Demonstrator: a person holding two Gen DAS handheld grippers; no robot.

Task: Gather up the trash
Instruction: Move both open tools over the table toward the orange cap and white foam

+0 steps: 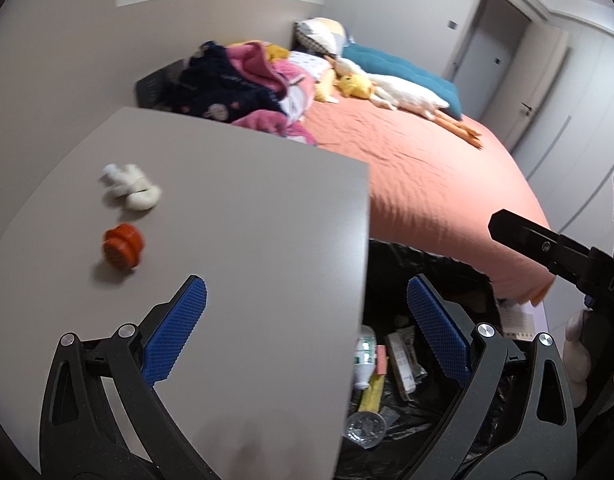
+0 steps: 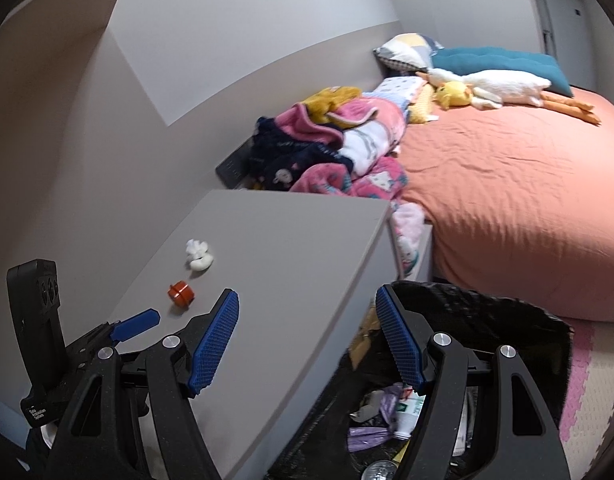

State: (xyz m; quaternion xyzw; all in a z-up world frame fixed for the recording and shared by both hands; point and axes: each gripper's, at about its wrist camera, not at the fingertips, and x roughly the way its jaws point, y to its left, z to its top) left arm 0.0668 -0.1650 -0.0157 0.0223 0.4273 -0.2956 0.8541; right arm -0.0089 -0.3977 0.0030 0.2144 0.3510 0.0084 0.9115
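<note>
A crumpled white tissue [image 1: 131,191] [image 2: 199,258] and an orange plastic cap [image 1: 122,246] [image 2: 180,293] lie on the grey bedside tabletop [image 1: 235,216] [image 2: 291,256]. My left gripper [image 1: 307,300] is open and empty, straddling the tabletop's right edge, the cap ahead to its left. My right gripper [image 2: 307,312] is open and empty too, spanning the same edge. One right gripper finger [image 1: 519,236] shows at the right of the left wrist view. A black-lined trash bin [image 1: 463,276] [image 2: 503,320] beside the table holds a bottle, wrappers and several other scraps.
A bed with an orange sheet [image 1: 427,176] [image 2: 507,200] stands behind the bin, with piled blankets [image 2: 339,152], stuffed toys and pillows on it. A pink-and-white foam mat [image 2: 587,380] covers the floor. White wardrobe doors [image 1: 547,80] line the far wall.
</note>
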